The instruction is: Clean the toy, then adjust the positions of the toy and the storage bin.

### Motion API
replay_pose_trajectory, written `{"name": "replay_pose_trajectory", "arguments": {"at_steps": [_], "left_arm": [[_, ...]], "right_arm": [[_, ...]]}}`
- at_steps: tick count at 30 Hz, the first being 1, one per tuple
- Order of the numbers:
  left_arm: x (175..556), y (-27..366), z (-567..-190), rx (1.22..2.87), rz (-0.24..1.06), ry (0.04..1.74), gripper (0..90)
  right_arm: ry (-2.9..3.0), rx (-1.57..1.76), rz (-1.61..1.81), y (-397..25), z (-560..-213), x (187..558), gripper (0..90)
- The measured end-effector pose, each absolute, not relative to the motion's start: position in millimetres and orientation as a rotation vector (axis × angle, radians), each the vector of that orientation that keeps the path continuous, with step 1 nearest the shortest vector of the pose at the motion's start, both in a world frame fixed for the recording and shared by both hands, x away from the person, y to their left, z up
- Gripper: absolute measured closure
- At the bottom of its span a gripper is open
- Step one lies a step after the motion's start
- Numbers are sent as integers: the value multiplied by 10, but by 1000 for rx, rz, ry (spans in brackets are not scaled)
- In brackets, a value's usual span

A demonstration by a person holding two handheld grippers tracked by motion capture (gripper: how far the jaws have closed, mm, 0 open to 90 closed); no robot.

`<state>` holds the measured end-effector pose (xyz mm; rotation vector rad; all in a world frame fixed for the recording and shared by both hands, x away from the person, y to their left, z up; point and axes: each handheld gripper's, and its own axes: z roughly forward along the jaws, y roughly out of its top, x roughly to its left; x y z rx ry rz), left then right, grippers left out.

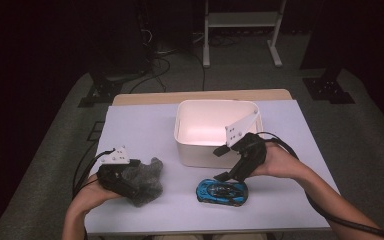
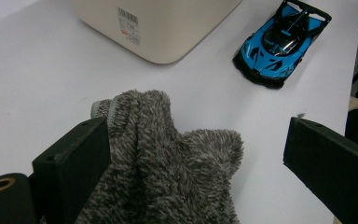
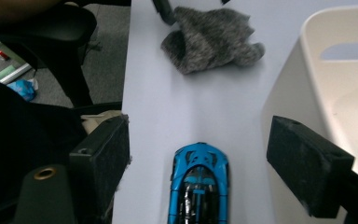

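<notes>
Black grippers (image 1: 122, 176), grey plates, cables

- A white sticker with a barcode (image 2: 128, 25) stands on the outer wall of the cream box (image 2: 168, 32) in the left gripper view.
- Its printed lines and a small red mark are too small to read.

Left gripper (image 2: 196, 154) fingers spread over grey fuzzy cloth (image 2: 168, 168); blue toy car (image 2: 279, 44), cream bin (image 2: 163, 25) beyond.
</notes>
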<state>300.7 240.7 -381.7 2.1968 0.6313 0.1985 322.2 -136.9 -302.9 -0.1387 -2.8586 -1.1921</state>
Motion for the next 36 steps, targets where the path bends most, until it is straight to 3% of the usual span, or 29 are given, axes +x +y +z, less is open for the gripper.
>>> {"name": "replay_pose_trajectory", "arguments": {"at_steps": [19, 36], "left_arm": [[3008, 2377, -3787, 2207, 200, 605, 67], [2986, 2371, -3794, 2206, 198, 612, 67]], "right_arm": [[-2891, -260, -1047, -1429, -3898, 3114, 175], [-2928, -327, -1023, -1411, -4265, 3146, 161]]}}
